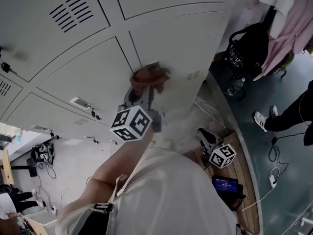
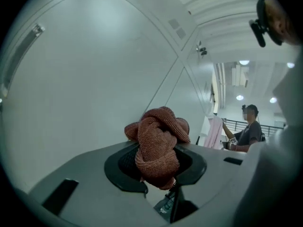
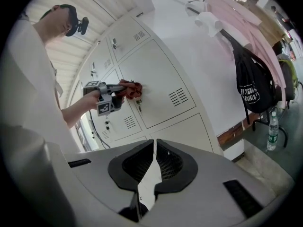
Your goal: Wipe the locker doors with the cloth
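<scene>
Right now the left claw (image 2: 155, 164) is clamped on a rust-red knitted cloth (image 2: 158, 136), bunched into a knotty wad that bulges out past the jaw tips. That wad is held up against a pale grey metal locker door (image 3: 161, 79), close to the door's edge and level with the seam between neighbouring doors; the arm behind it is stretched out towards the lockers. Lower down, the right claw (image 3: 155, 148) has its jaws drawn together with nothing between them, well apart from the cloth and off the lockers.
</scene>
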The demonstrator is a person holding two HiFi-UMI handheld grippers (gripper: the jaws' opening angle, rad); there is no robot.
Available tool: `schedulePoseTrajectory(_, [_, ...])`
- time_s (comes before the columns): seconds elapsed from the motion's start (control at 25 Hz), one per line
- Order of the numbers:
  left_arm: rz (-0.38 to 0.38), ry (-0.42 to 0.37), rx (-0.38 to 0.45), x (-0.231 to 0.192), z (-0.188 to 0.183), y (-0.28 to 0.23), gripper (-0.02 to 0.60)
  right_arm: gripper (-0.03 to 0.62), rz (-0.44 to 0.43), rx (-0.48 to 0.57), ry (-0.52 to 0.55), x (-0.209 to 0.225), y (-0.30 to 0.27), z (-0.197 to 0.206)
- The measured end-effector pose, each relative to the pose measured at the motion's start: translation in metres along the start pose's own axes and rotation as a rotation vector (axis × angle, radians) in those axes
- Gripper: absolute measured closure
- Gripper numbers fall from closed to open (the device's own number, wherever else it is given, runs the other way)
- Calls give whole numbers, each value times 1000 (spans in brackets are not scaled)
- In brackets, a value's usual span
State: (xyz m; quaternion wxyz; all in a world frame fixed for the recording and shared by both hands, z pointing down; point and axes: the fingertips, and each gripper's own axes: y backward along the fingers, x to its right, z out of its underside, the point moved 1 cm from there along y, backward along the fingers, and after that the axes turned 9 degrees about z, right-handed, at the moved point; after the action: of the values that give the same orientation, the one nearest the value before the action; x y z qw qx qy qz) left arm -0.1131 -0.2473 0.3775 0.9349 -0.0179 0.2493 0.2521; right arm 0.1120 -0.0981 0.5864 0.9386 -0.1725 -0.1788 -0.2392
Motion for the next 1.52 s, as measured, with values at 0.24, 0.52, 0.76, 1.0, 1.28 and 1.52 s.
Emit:
schedulePoseTrajectory(0.24, [114,5,-120,44,18,-51,469,565,27,24,-12,3,0,-4])
schedulePoseTrajectory(0.52, [176,141,-268,66,83,-110,469,565,118,55,-37,23,23,-5])
schedulePoseTrajectory(0.76, [222,196,-325,96,122,-160,469,565,203,92,-56,35,47,-6])
schedulePoseTrajectory(1.0, [353,295,-399,117,154,-195,469,565,238,109,-62,41,63,-7])
schedulePoseTrajectory(1.28, [314,265,-214,108,97,-160,469,565,200,93,-56,35,58,-5])
schedulePoseTrajectory(1.52, [277,350,-43,83,32,-105,469,565,112,57,-34,17,34,-2])
